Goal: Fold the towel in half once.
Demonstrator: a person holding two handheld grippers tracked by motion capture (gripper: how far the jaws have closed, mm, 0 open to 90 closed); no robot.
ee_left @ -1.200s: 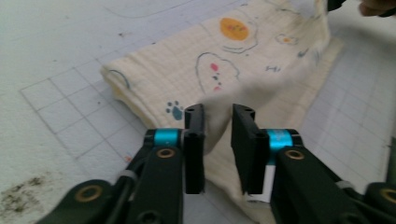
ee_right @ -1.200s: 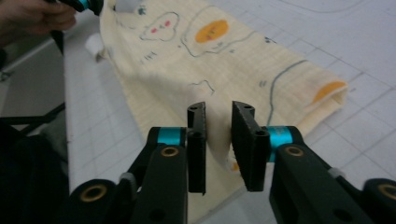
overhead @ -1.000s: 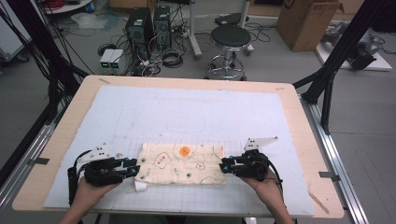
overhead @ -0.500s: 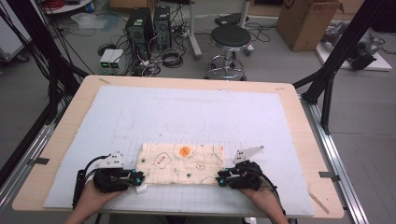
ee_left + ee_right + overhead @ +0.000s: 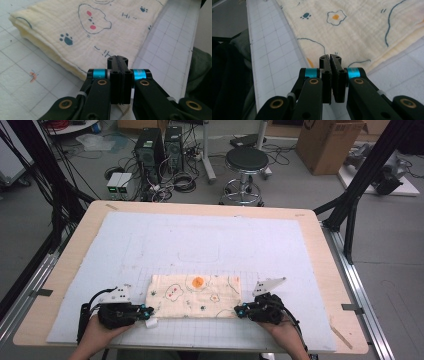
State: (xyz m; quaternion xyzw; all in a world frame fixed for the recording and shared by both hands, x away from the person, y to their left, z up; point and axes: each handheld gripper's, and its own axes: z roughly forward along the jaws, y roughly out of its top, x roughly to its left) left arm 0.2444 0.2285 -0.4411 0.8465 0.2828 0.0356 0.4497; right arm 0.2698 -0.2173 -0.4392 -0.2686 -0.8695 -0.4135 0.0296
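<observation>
At the near edge of the tabletop point(image 5: 65, 270): two hands come in from below, each holding one gripper, both lying low and pointing inward to the cloth.
Left gripper point(image 5: 144, 311): its jaws have just been closing and are now pressed together on the near left corner of the cloth point(image 5: 195, 295). A thin bit of fabric shows under the jaws in the left gripper view, so I judge that the corner is pinched.
Small white tag point(image 5: 150, 323): it sticks out just beside the left gripper, at the same corner.
Right gripper point(image 5: 239, 310): its jaws have also just been closing and are nearly together on the near right corner. A very fine slit remains between them, with the cloth edge there.
Cloth: pale yellow with printed paws, eggs and clouds, folded into a flat rectangle. It lies on the gridded white mat point(image 5: 200, 240), in the near half, between the two grippers.
Risk, layers: the folded edge is thick and soft, so one gripper may hold only the top layer. The fold would then open unevenly when the corners rise.
Risk, slip: each bite is small and at the very tip, so a quick or unequal pull may free one corner.
Far side: the mat beyond the cloth is bare, which leaves room for carrying the edge forward.
</observation>
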